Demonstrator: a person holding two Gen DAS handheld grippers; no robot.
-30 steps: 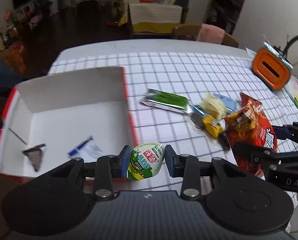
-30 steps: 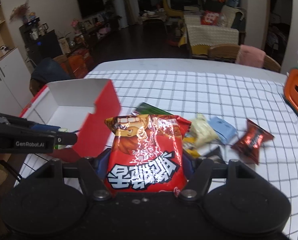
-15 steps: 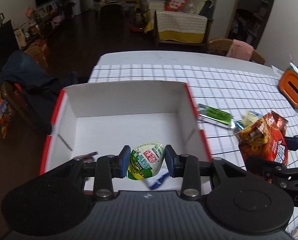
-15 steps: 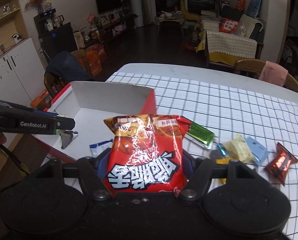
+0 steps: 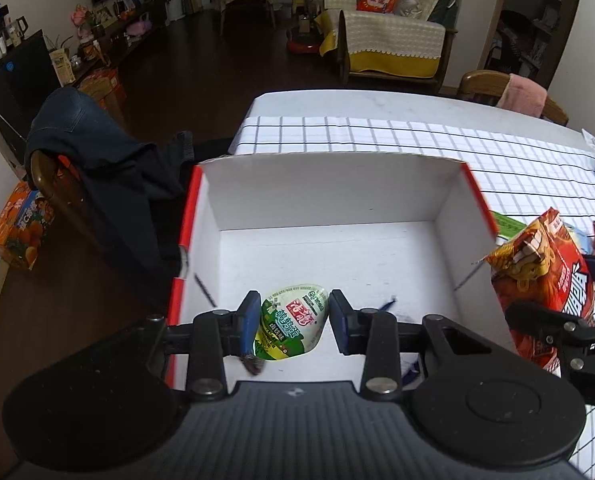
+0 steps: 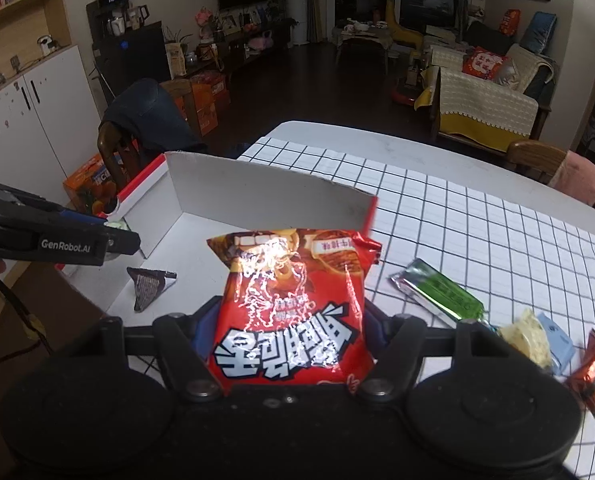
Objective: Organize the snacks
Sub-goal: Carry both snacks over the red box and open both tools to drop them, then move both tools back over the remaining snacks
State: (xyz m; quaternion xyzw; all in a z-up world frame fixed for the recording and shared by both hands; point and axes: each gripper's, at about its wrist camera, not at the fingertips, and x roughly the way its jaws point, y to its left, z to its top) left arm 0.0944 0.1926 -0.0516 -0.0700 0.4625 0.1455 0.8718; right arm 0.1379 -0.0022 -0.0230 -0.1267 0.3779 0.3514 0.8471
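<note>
We are holding the left gripper (image 5: 291, 322) clenched on a green jelly cup (image 5: 293, 326) over the white box (image 5: 445, 216); the right gripper (image 6: 287, 336) is grasping a red chip bag (image 6: 293, 312). Loose snacks (image 6: 437, 290) are lying right, near the box wall.

Red chip bag (image 6: 293, 312); green-white cup (image 5: 291, 326); white box (image 5: 337, 196), apparently red-edged.

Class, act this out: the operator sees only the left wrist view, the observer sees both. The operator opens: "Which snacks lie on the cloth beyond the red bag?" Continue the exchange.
Observer: A pale yellow packet and a pale blue one lie beside the green bar.
Operator: What is already in the box?
Observer: A dark triangular packet lies on its floor.
Operator: How is the red bag held?
Observer: The right tool clamps its lower sides, print upside down.
</note>
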